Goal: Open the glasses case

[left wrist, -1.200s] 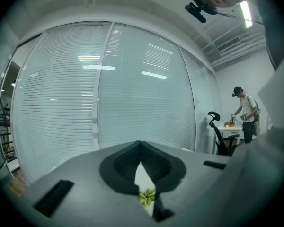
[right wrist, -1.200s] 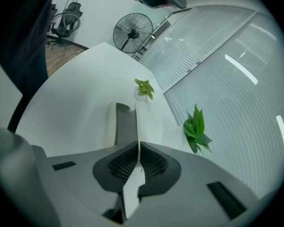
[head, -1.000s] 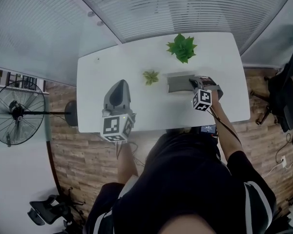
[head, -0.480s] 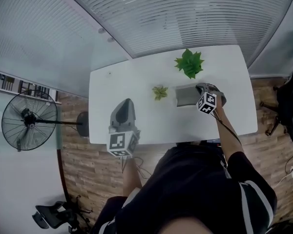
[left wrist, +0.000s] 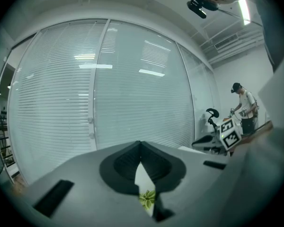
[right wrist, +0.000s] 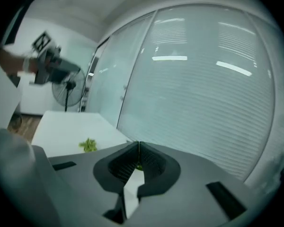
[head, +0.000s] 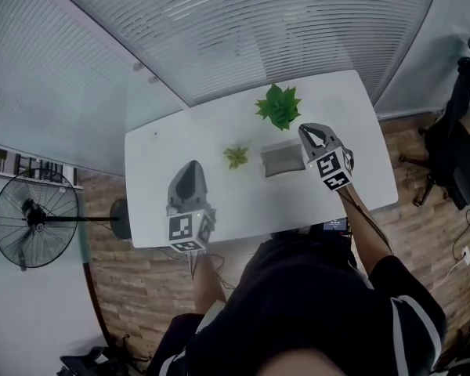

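The grey glasses case [head: 280, 160] lies on the table [head: 160, 151], the right gripper [head: 309, 131] raised just right of it and the left gripper [head: 189, 166] well left, both clenched empty; opening seemingly remains, needing a lid-edge grip.

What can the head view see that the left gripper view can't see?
Only the head view shows the grey glasses case, the big green plant and the standing fan on the floor. Only the left gripper view shows another person standing far off and the ceiling lights. Both show the small plant, the white table, the window blinds and the right gripper.
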A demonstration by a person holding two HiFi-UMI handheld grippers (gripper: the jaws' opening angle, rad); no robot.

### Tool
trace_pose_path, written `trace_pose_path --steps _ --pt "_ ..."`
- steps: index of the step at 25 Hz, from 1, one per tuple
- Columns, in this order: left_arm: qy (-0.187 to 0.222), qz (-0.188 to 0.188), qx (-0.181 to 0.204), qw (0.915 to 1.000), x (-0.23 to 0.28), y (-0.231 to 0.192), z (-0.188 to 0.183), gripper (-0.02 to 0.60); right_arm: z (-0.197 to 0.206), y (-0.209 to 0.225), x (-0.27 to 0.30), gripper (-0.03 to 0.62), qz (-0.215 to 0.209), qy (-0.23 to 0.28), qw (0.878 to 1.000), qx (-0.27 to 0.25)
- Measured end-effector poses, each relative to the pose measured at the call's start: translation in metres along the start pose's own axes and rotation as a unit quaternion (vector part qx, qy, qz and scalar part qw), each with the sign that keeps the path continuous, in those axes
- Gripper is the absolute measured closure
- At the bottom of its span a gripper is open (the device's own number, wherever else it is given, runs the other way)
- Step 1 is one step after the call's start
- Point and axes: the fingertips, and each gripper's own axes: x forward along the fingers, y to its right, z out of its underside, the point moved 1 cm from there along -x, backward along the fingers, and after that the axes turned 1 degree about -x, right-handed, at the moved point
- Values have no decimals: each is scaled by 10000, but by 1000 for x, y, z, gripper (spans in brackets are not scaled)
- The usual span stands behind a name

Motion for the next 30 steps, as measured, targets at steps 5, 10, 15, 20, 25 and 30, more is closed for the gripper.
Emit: trace_pose_path --steps 5,10,15,20,25,30 --pt "209 111 140 9996 13 15 -13 581 -52 51 -78 577 818 684 9855 1322" --pt "292 136 84 9994 26 22 -24 581 -61 81 -127 577 1495 937 9686 1751" --pt "285 164 87 9994 27 24 -27 581 -65 81 -143 577 1580 995 9689 1626" --pt "297 140 68 9994 23 26 -27 581 -80 75 -153 579 1444 1215 9691 1591" --pt "316 127 108 9994 19 29 -28 581 -95 74 -160 579 1357 1333 9696 1536" --pt "327 98 109 9994 17 29 -29 581 -92 72 -154 579 1254 1253 9715 1576"
